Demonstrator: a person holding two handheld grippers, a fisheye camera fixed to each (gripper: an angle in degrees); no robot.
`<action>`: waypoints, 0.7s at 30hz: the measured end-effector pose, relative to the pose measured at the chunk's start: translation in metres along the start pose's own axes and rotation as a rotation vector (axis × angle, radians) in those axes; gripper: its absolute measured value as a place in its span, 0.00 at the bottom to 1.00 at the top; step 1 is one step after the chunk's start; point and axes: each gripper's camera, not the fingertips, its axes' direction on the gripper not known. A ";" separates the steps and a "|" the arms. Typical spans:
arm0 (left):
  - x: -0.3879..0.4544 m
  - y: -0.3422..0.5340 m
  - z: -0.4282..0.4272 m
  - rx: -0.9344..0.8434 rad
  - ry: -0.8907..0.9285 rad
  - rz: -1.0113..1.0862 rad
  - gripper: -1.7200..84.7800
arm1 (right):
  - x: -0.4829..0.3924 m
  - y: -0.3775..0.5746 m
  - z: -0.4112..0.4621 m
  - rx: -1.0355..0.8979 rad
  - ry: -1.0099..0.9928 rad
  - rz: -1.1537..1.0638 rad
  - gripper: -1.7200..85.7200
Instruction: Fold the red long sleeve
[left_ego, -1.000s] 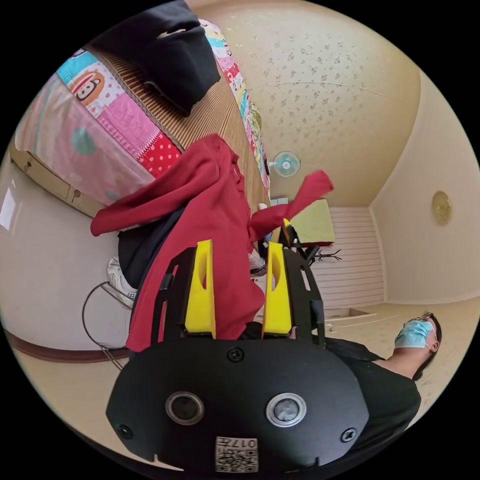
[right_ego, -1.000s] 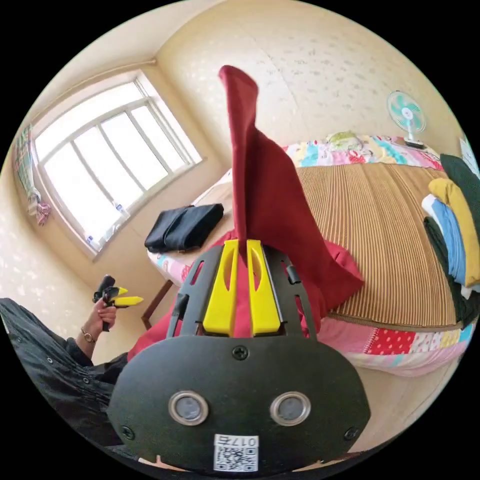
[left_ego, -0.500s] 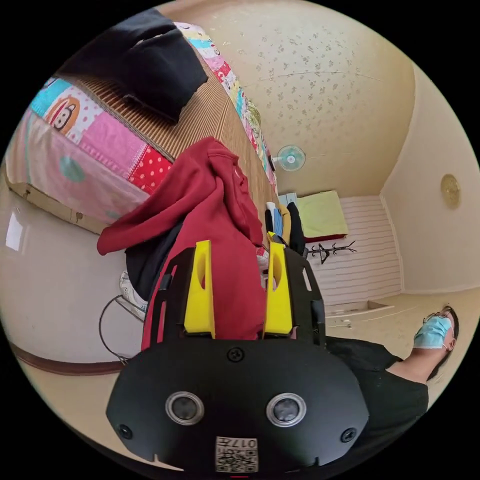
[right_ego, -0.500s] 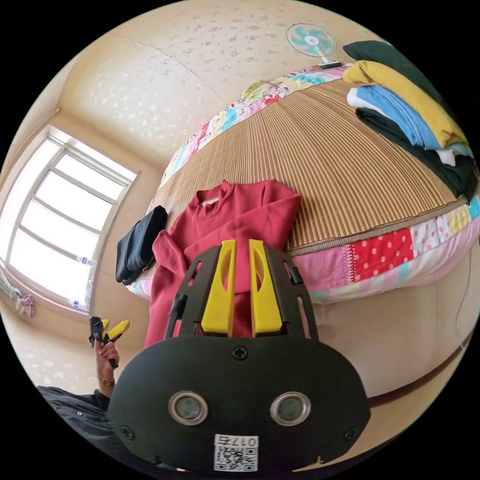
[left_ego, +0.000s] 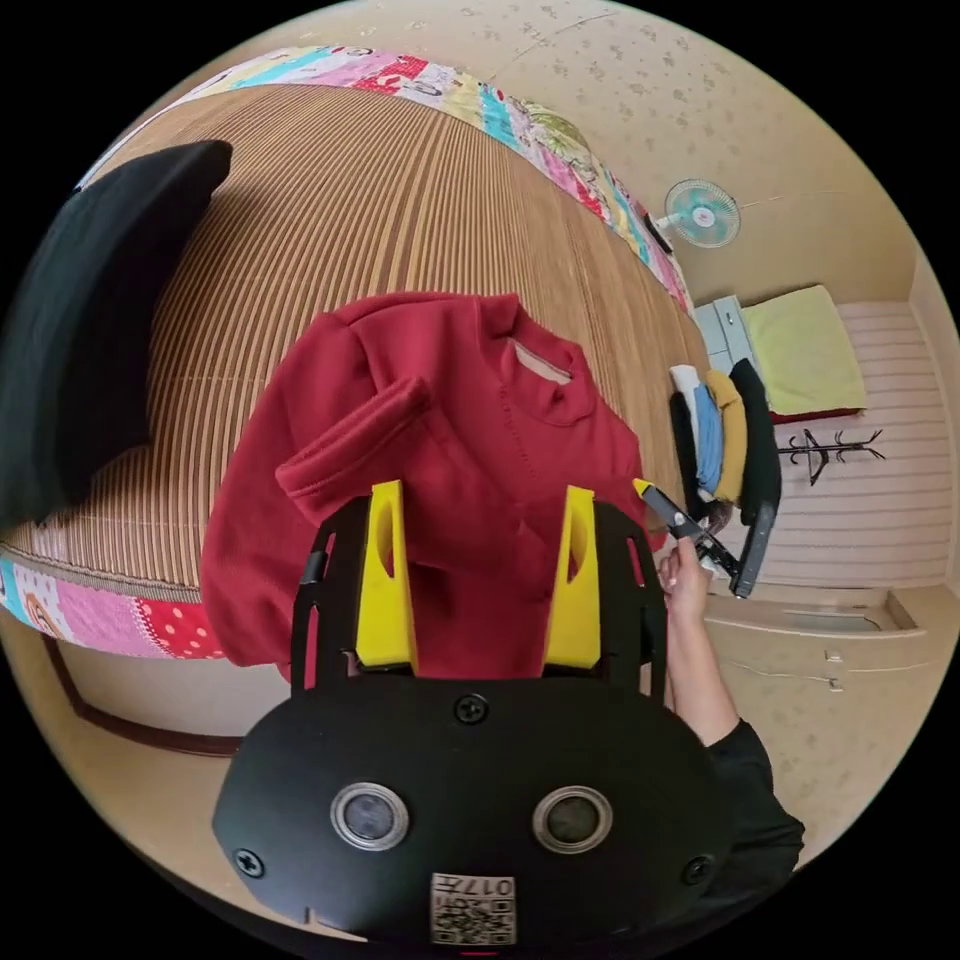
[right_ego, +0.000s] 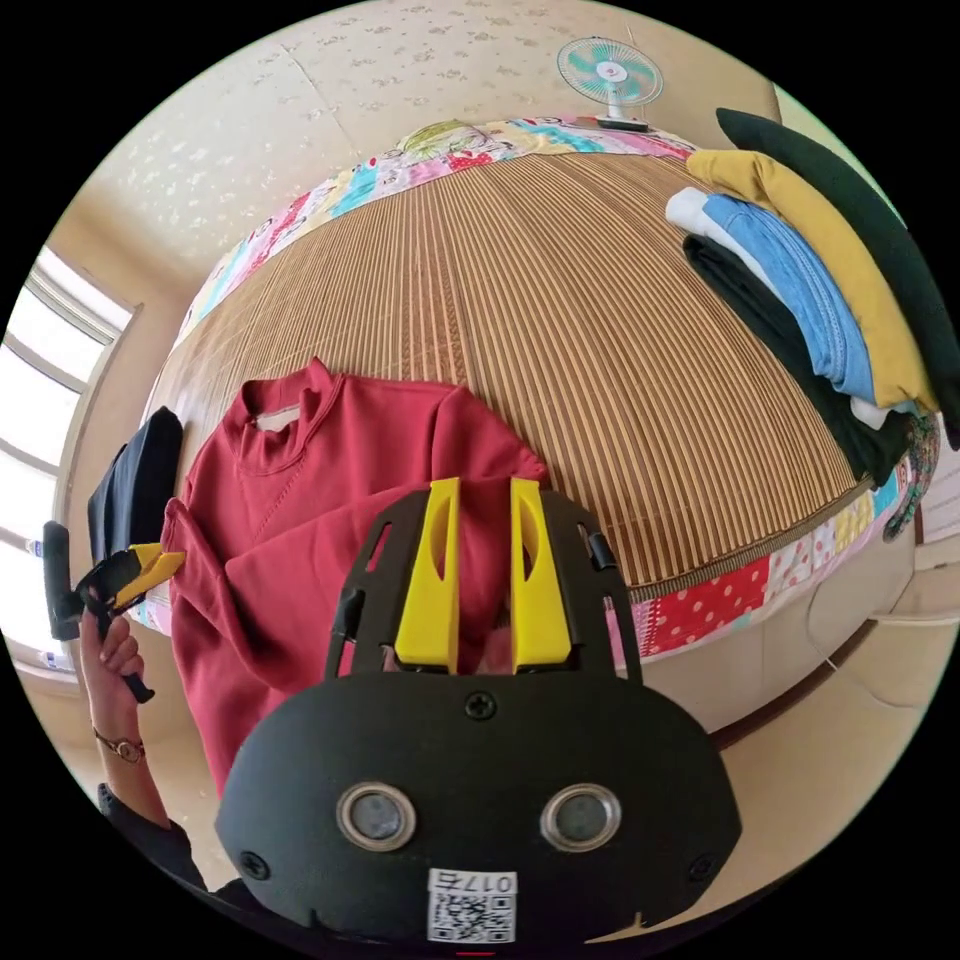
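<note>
1. Claws: my left gripper (left_ego: 480, 490) is spread wide above the shirt w/ nothing between the jaws. My right gripper (right_ego: 485, 485) shows only a narrow gap; red cloth lies behind it, but I cannot tell whether any sits in the gap.
2. Task item: the red long sleeve (left_ego: 470, 400) lies front-up on the striped mat (right_ego: 560, 300), collar toward the middle of the bed. Its lower part hangs over the bed edge (right_ego: 720, 600). One sleeve (left_ego: 350, 440) is bunched across the chest, not laid flat.
3. Risk A: the overhanging hem may drag the body off the mat if I lift one side only; cause is weight past the edge.
4. Risk B: a fold made over the bunched sleeve would likely lock in a lump; cause is a crease not smoothed first.
5. Risk C: w/ the left jaws this wide I could pinch two layers instead of one, so the fold comes out skewed.
6. Risk D: a wide sweep could brush the black garment (left_ego: 80, 320) or the folded stack (right_ego: 820, 290), both resting apart from the shirt.
</note>
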 end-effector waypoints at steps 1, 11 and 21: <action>-0.001 -0.001 0.005 -0.002 -0.050 -0.002 0.16 | -0.003 0.002 0.001 -0.001 0.025 -0.019 0.08; -0.046 0.054 -0.105 0.343 0.562 0.431 0.03 | 0.076 0.045 -0.047 0.290 -0.258 0.188 0.05; -0.262 0.110 -0.068 0.332 0.716 -0.047 0.13 | 0.167 0.067 -0.030 0.254 -0.406 0.308 0.05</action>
